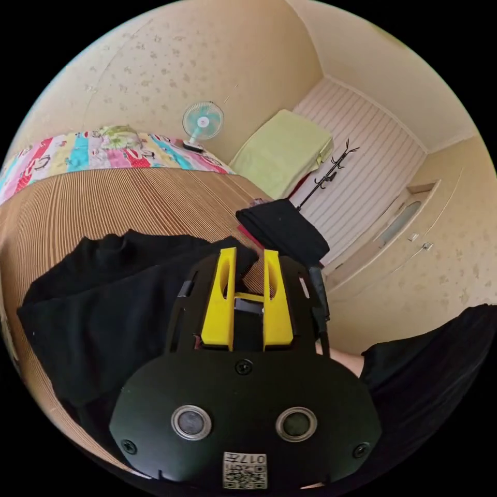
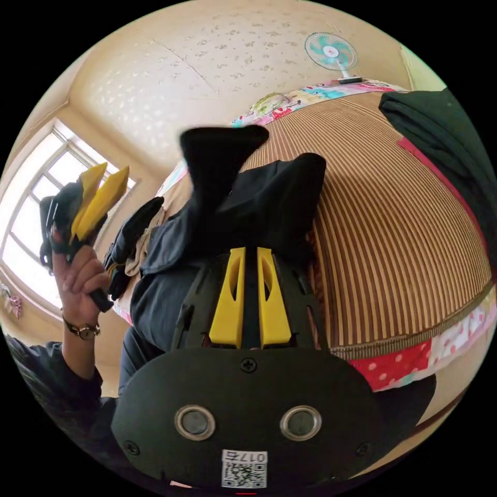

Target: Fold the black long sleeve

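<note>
Beside black long sleeve (image 1: pixel 103 310): folded dark pile (image 1: pixel 284 230), fan (image 1: pixel 203 121); left claw (image 1: pixel 248 259) released, right claw (image 2: pixel 251 253) clenched on sleeve.

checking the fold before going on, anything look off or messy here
Yes: the black long sleeve is bunched on the striped mat, one sleeve end sticking up. The right gripper looks closed on it.

The black long sleeve (image 1: pixel 103 305) runs under the left gripper's body toward six o'clock, its near edge hidden. In the right gripper view the right gripper (image 2: pixel 251 256) has black cloth between its jaws, contact unclear. A dark folded pile (image 2: pixel 445 140) is cut at three o'clock.
</note>
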`<state>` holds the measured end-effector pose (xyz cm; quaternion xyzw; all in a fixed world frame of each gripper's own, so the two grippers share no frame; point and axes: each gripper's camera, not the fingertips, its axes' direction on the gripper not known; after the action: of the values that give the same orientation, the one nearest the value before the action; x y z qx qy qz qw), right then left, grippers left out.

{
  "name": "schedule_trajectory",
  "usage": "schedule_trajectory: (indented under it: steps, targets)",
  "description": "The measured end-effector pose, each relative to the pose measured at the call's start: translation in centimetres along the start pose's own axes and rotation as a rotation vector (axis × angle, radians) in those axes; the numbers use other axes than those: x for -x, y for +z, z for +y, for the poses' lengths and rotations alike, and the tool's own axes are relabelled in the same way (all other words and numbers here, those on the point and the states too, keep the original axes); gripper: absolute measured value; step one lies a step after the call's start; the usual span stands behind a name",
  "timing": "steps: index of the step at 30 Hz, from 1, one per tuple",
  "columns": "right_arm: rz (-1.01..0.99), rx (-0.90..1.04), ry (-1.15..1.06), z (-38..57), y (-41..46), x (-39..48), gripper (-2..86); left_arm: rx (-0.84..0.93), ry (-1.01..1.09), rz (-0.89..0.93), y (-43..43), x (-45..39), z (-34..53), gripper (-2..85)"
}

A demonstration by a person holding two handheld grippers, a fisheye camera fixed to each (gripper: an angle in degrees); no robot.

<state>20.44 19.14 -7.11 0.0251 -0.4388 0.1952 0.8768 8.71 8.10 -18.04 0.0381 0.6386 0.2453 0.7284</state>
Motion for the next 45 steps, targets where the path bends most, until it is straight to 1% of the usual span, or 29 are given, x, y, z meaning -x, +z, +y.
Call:
schedule_trajectory:
  steps: [2, 4, 6, 7, 8, 9, 10, 11, 12, 15, 16, 19, 21, 22, 23, 25, 27, 29, 31, 33, 34, 35, 36, 38, 41, 42, 43, 44, 45]
  targets:
    - [0.049, -0.036, -0.002, 0.9, -1.4, 0.2, 7.2, -0.008, -0.057, -0.131, -0.8, 0.8, 3.0, 8.8]
    - [0.142, -0.075, -0.027, 1.4, -2.7, 1.4, 9.4, -0.003, -0.182, -0.412, -2.8, 2.7, 6.7, 8.8]
    - [0.166, -0.055, -0.077, 1.2, -2.5, 2.6, 10.2, 0.051, -0.277, -0.604, -3.7, 4.6, 8.9, 8.6]
    - [0.184, 0.024, -0.105, 0.6, -1.2, 3.4, 10.5, 0.124, -0.305, -0.639, -3.3, 5.9, 10.0, 8.2]
    - [0.210, 0.080, -0.115, 0.2, -0.2, 3.8, 10.5, 0.176, -0.318, -0.635, -2.8, 6.6, 10.4, 6.9]
    - [0.291, 0.234, -0.141, -0.6, 2.9, 4.2, 10.6, 0.319, -0.341, -0.619, -0.9, 8.1, 11.0, 4.5]
    - [0.400, 0.300, -0.200, -1.2, 5.6, 5.0, 10.6, 0.345, -0.300, -0.620, 0.2, 8.6, 10.8, 2.1]
    - [0.430, 0.263, -0.243, -1.5, 6.0, 5.6, 10.5, 0.338, -0.277, -0.640, 0.6, 8.6, 10.5, 0.9]
    - [0.460, 0.282, -0.255, -3.0, 7.7, 6.1, 10.2, 0.375, -0.246, -0.676, 1.8, 9.0, 9.2, 0.3]
    - [0.419, 0.352, -0.220, -9.0, 11.0, 5.7, 9.4, 0.466, -0.205, -0.771, 4.9, 11.0, 4.5, -0.4]
    - [0.420, 0.376, -0.217, -11.7, 12.3, 5.3, 9.4, 0.462, -0.197, -0.797, 5.8, 12.5, 2.6, -0.5]
    - [0.399, 0.387, -0.214, -18.3, 15.3, 4.0, 9.5, 0.435, -0.199, -0.815, 6.6, 16.5, -1.7, -0.2]
    - [0.374, 0.413, -0.198, -21.3, 15.9, 3.1, 9.5, 0.396, -0.275, -0.767, 5.4, 18.5, -3.3, 0.2]
    - [0.334, 0.440, -0.118, -23.0, 15.0, 2.2, 9.7, 0.327, -0.328, -0.736, 3.4, 19.0, -3.8, 0.7]
    - [0.306, 0.441, -0.087, -23.5, 14.2, 1.9, 9.8, 0.274, -0.329, -0.704, 2.1, 18.8, -3.7, 1.1]
    - [0.159, 0.338, -0.099, -22.8, 9.1, 1.7, 10.8, 0.018, -0.232, -0.504, -3.8, 16.6, -1.3, 5.3]
    - [0.121, 0.284, -0.128, -19.6, 4.9, 1.2, 11.4, -0.058, -0.227, -0.456, -7.4, 15.0, 2.4, 7.0]
    - [0.136, 0.271, -0.132, -15.0, 1.3, -0.1, 12.0, -0.049, -0.228, -0.447, -10.0, 13.4, 7.1, 8.8]
    - [0.187, 0.304, -0.078, -8.2, -2.6, -2.9, 12.5, 0.021, -0.315, -0.456, -12.2, 12.3, 13.4, 9.9]
    - [0.160, 0.349, -0.004, -3.9, -4.8, -5.2, 13.0, 0.095, -0.383, -0.438, -12.7, 11.7, 17.5, 10.9]
    - [0.125, 0.315, 0.019, -1.5, -6.5, -6.1, 13.1, 0.131, -0.414, -0.452, -12.9, 11.1, 19.5, 11.8]
    - [0.122, 0.300, 0.033, -0.5, -7.3, -6.5, 13.2, 0.124, -0.412, -0.462, -13.2, 10.6, 20.3, 11.8]
    - [0.149, 0.306, 0.068, 1.0, -8.0, -7.3, 13.2, 0.079, -0.407, -0.494, -13.8, 9.5, 21.6, 11.7]
    - [0.184, 0.341, 0.120, 2.3, -8.4, -8.3, 13.3, 0.055, -0.433, -0.539, -14.4, 8.7, 22.5, 11.8]
    - [0.064, 0.347, 0.125, 3.3, -8.3, -9.4, 12.3, 0.108, -0.480, -0.492, -13.8, 9.6, 23.0, 13.1]
    - [0.009, 0.381, 0.133, 3.2, -7.7, -9.9, 10.2, 0.118, -0.486, -0.496, -13.6, 10.0, 22.9, 12.7]
    - [-0.033, 0.416, 0.141, 3.0, -7.1, -10.2, 8.0, 0.128, -0.490, -0.550, -13.6, 10.3, 22.7, 11.7]
    - [-0.061, 0.423, 0.147, 3.0, -7.0, -10.3, 6.8, 0.140, -0.490, -0.566, -13.8, 10.4, 22.5, 10.8]
    - [-0.103, 0.416, 0.159, 2.9, -7.4, -10.3, 5.2, 0.163, -0.493, -0.542, -14.3, 10.9, 22.1, 9.1]
